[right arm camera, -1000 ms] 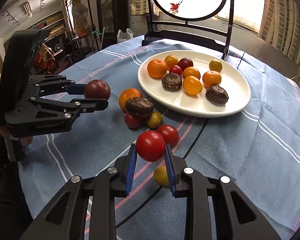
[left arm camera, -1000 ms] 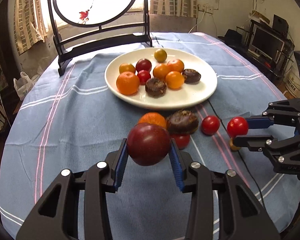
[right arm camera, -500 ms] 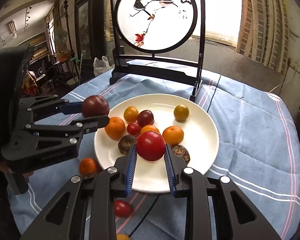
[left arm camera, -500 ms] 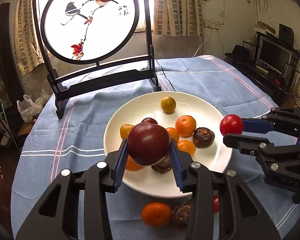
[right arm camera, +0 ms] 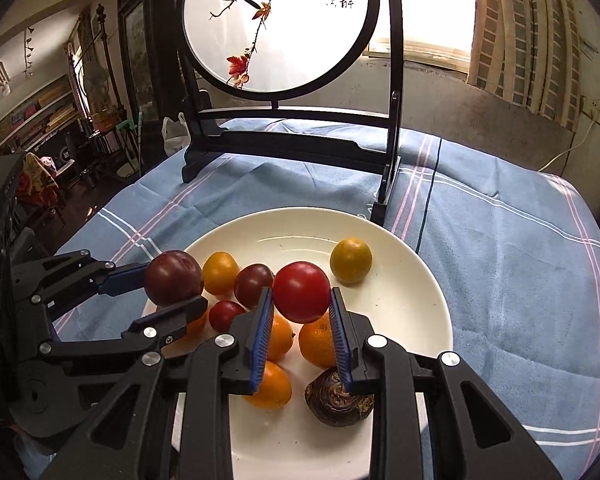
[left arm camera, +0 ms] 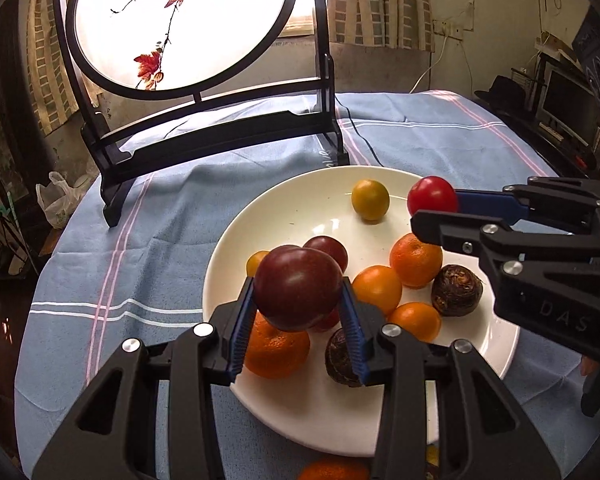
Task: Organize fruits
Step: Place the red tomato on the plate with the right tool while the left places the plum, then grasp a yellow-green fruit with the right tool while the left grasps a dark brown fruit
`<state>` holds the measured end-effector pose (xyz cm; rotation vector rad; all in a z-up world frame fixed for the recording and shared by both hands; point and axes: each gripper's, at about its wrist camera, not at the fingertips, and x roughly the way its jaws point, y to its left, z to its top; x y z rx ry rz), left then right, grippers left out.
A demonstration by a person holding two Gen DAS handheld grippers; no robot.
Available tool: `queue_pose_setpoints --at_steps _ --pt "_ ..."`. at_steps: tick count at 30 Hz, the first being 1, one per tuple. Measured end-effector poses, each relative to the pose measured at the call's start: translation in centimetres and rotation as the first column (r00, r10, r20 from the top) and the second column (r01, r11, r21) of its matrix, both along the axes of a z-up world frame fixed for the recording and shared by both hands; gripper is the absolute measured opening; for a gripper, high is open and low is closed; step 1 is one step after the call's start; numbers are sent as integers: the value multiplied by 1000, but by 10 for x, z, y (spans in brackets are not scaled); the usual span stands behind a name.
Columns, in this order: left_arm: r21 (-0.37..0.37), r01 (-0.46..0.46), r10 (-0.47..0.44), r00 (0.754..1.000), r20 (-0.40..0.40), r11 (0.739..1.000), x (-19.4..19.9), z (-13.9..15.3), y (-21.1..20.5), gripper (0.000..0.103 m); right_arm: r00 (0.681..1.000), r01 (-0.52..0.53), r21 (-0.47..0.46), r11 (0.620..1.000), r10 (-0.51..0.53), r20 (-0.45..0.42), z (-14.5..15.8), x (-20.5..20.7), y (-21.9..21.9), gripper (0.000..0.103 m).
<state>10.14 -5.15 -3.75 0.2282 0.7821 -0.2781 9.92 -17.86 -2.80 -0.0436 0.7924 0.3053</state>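
Observation:
My left gripper (left arm camera: 298,312) is shut on a dark purple-red plum (left arm camera: 298,288) and holds it above the left part of the white plate (left arm camera: 284,216). My right gripper (right arm camera: 302,312) is shut on a bright red tomato (right arm camera: 301,291) above the plate's (right arm camera: 400,280) middle. Each gripper shows in the other's view: the right one (left arm camera: 436,212) with the tomato (left arm camera: 432,196), the left one (right arm camera: 176,292) with the plum (right arm camera: 173,278). The plate holds several fruits: oranges (left arm camera: 416,260), a yellow fruit (left arm camera: 370,200), dark water chestnuts (left arm camera: 456,290).
A black stand with a round painted bird screen (left arm camera: 180,20) stands on the blue tablecloth (left arm camera: 160,208) just behind the plate. An orange (left arm camera: 332,470) lies on the cloth in front of the plate. A black cable (left arm camera: 364,140) runs off the table's back.
Both grippers rose from the loose fruit on the cloth and moved forward over the plate, each carrying its fruit. They now hang lower and closer over the plate's fruit.

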Motion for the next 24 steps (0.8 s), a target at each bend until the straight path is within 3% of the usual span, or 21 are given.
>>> queue_pose_setpoints --at_steps 6,7,8,11,18,24 --pt "10 0 0 1000 5 1000 3 -2 -6 41 1000 17 -6 1000 -17 -10 -3 8 1 29" --pt "11 2 -2 1000 4 1000 3 -2 -7 42 1000 18 -4 1000 -18 -19 -4 10 1 35" --pt "14 1 -1 1000 13 1000 3 -2 -8 49 999 14 3 1000 -14 -30 -5 12 1 44" --pt "13 -12 11 998 61 1000 -1 5 -7 71 999 44 10 999 -45 7 0 8 -3 48" --pt "-6 -3 4 996 91 1000 -16 19 3 71 999 38 14 999 -38 24 10 -16 -13 49" --pt "-2 23 -23 995 92 1000 -46 21 16 71 1000 -8 6 1000 8 8 9 -65 -18 54"
